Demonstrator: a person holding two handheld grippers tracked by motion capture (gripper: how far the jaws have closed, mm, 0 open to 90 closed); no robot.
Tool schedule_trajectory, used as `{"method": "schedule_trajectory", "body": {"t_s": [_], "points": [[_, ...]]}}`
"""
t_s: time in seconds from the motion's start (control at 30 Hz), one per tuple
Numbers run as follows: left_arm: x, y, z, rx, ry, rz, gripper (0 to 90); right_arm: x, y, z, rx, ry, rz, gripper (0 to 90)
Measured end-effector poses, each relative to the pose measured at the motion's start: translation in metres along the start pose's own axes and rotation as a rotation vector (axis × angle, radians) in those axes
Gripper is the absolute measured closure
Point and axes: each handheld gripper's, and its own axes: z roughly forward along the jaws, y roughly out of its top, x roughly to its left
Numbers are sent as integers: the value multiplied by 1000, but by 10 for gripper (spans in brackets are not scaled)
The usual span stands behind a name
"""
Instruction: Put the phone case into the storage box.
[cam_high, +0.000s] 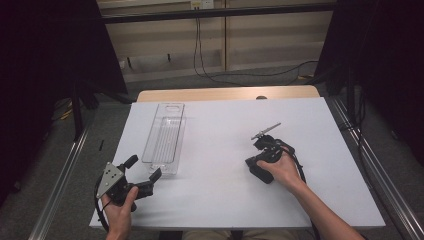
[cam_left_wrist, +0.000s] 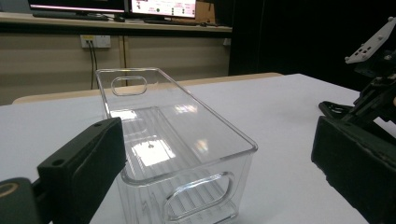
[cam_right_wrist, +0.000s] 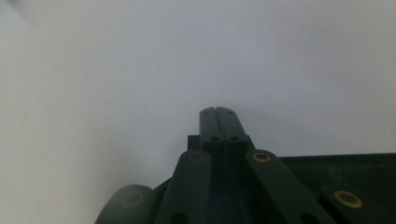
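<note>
Clear bin on white board left of centre, left gripper just before its near end, right gripper well apart to the right

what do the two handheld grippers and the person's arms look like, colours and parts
Both are black two-jaw tools. The left gripper carries a grey three-cornered plate dotted with small holes; the right gripper has brass-coloured rivets on its linkage arms. A black cable trails from each. The forearms are bare, with no sleeves visible.
</note>
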Motion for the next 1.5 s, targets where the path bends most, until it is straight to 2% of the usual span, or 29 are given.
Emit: {"method": "schedule_trajectory", "body": {"t_s": [0.17, 0.27, 0.47, 0.5, 0.6, 0.63, 0.73, 0.87, 1.33, 1.37, 1.5], "points": [[0, 0, 0, 2, 4, 2, 32, 1, -8, -5, -1, 2, 0, 900], [0, 0, 0, 2, 3, 4, 32, 1, -15, -8, -24, -2, -10, 900], [0, 0, 0, 4, 4, 5, 32, 0, -24, -14, -14, -5, 9, 900], [0, 0, 1, 2, -6, -2, 32, 0, -25, -15, -14, -5, 10, 900], [0, 0, 1, 2, 0, 1, 32, 0, -28, -18, -2, -6, 10, 900], [-1, 0, 1, -1, 3, -3, 32, -1, -30, -19, -5, -5, -3, 900], [-1, 0, 1, 3, -2, 1, 32, 0, -35, -22, -6, -6, 6, 900], [-1, 0, 1, 5, 0, 1, 32, -2, -43, -25, -36, 8, 18, 900], [-1, 0, 1, 1, 4, 1, 32, -7, -63, -40, -41, -15, 46, 900], [-1, 0, 1, 3, 5, 0, 32, -9, -64, -41, -42, -14, 36, 900], [-1, -1, 1, 4, -1, -1, 32, -11, -69, -45, -43, -25, 57, 900]]}}
